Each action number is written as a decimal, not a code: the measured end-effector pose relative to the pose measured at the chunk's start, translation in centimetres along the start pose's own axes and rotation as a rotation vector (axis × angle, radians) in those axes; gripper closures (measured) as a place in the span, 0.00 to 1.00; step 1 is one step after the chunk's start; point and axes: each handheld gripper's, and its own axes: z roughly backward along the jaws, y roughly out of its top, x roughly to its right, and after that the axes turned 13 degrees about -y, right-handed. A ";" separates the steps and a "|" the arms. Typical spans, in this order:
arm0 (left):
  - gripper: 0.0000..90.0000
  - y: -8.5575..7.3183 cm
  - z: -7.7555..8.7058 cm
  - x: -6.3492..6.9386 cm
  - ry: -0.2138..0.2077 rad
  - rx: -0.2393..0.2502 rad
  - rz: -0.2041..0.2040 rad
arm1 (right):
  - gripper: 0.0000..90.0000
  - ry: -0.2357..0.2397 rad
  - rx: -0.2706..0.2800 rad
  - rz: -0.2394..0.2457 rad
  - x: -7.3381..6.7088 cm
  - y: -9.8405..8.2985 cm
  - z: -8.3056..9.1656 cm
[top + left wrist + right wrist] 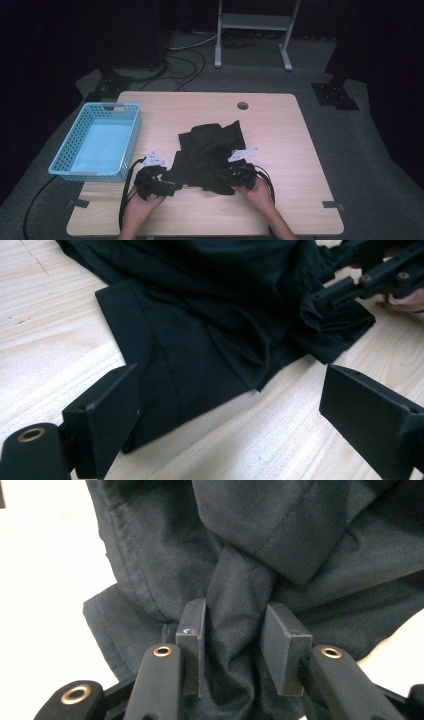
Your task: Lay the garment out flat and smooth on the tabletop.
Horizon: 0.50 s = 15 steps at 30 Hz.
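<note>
- Black garment [210, 155]: crumpled, lying on my wooden table [280, 125] a little toward my side of the middle. Its near edge sits between my two grippers. In the left gripper view a folded hem [150, 365] lies flat on the wood, with creased folds bunched beyond it.
- Right gripper [235, 640]: in my right hand [260, 192], at the garment's near right corner. The jaws are drawn in to a narrow gap with a gathered fold of the black cloth squeezed between the pads [192, 640] (the cloth fills the whole gap, touching both faces). The cloth fans out above the pinch into a cuff-like folded band [280, 535].
- Left gripper [230, 405]: in my left hand [145, 200], at the garment's near left edge. The jaws stand wide apart, low over the table. The hem corner reaches just to the inner side of one pad [107, 412]; nothing is clamped (bare wood lies across most of the gap).
- Light blue basket [75, 172]: plastic, lattice-walled, at the table's left edge, well apart from the garment.
- Round cable hole [243, 106]: in the tabletop, far side, beyond the garment.
- Metal stand [252, 22]: on the floor past the table.
</note>
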 end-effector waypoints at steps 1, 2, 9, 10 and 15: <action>0.10 0.0 0.0 0.0 -0.002 0.000 0.002 | 0.71 0.000 0.000 0.000 0.0 0.0 0.0; 0.10 -0.1 -0.1 0.0 -0.002 -0.002 0.003 | 0.72 -0.001 0.000 -0.001 -0.3 -0.1 0.1; 0.10 -0.2 -0.4 -0.2 0.000 -0.018 0.005 | 0.72 -0.005 0.001 0.007 -2.0 -1.0 0.8; 0.10 -0.2 -0.4 -0.2 0.000 -0.018 0.006 | 0.72 -0.005 0.002 0.011 -2.2 -1.1 0.9; 0.10 -0.4 -0.7 -0.3 0.000 -0.028 0.010 | 0.73 0.000 0.006 0.022 -3.3 -1.7 1.4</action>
